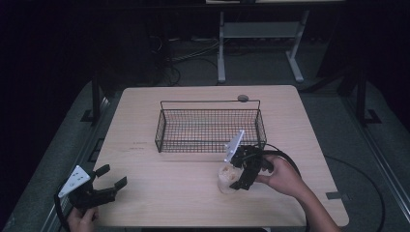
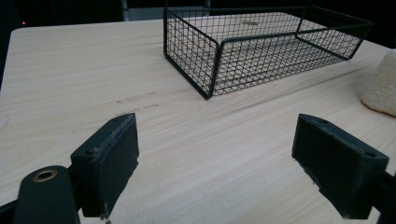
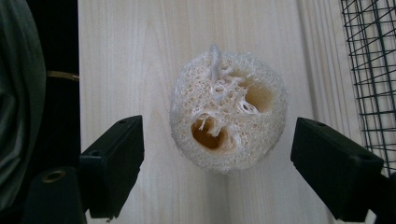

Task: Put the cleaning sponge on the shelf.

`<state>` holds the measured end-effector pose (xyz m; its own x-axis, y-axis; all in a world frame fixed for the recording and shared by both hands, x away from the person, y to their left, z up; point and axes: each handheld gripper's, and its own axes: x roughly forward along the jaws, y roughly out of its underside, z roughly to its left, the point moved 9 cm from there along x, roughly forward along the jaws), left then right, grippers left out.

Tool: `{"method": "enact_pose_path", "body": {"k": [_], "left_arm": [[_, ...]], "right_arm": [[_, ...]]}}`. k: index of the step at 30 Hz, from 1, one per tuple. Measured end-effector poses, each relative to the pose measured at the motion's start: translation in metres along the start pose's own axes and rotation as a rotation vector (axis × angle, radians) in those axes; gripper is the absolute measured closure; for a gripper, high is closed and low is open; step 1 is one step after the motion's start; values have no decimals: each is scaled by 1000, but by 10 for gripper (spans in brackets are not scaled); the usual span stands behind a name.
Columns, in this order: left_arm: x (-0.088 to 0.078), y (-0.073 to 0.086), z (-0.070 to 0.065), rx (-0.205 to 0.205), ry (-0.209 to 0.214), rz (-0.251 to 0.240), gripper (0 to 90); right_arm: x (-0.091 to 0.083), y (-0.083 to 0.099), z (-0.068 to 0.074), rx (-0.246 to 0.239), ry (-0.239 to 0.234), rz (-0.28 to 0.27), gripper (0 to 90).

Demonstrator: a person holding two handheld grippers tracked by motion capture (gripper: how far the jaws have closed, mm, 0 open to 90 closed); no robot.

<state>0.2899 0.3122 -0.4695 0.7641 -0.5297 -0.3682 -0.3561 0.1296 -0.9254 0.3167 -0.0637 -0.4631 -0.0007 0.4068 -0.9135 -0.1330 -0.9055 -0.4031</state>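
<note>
A: Starting at the left claw (image 1: 112,177), I see it low over the bare table (image 1: 145,193), jaws spread wide and nothing between them. Its pads (image 2: 114,163) are flat black blocks with a slightly rough face.

B: And ahead of that claw?

A: Pale wood grain, then the basket (image 2: 224,60) further off: thin black wire mesh, rectangular, nothing showing inside it. Off to that claw's right, a corner of the loofah (image 2: 382,88) peeks in.

B: So the loofah belongs to the right claw (image 1: 235,178).

A: Yes. It lies on the table directly beyond that claw's tips, centred between the two pads but touching neither. Those jaws stand apart, gaps on both sides. The basket wall sits just to that claw's right.

B: What is the loofah (image 3: 229,112) like?

A: A short round slice, cream coloured, a web of dry fibres with two hollow channels through the face and a frayed tuft on the far edge.

B: Then it should be very light, springy, and rough enough not to slip.

A: I'd judge so. It will likely squash a little before the pads bite, so a firm squeeze is fine; nothing there looks breakable.

B: Where to grip?

A: Across the round outer rim, pads on opposite sides, low and near the middle of its thickness, avoiding the loose tuft.
</note>
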Motion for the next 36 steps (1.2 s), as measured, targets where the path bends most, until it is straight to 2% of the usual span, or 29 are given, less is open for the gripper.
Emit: {"method": "enact_pose_path", "body": {"k": [23, 26, 32, 36], "left_arm": [[-1, 0, 1, -2, -2, 0, 139], [-1, 0, 1, -3, -2, -2, 140], [-1, 0, 1, -2, -1, -2, 139], [-1, 0, 1, -2, -1, -2, 139]], "right_arm": [[10, -5, -3, 3, -24, 13, 238], [12, -4, -3, -1, -27, 22, 287], [12, -5, -1, -7, -23, 19, 294], [6, -7, -1, -2, -21, -7, 295]]}}
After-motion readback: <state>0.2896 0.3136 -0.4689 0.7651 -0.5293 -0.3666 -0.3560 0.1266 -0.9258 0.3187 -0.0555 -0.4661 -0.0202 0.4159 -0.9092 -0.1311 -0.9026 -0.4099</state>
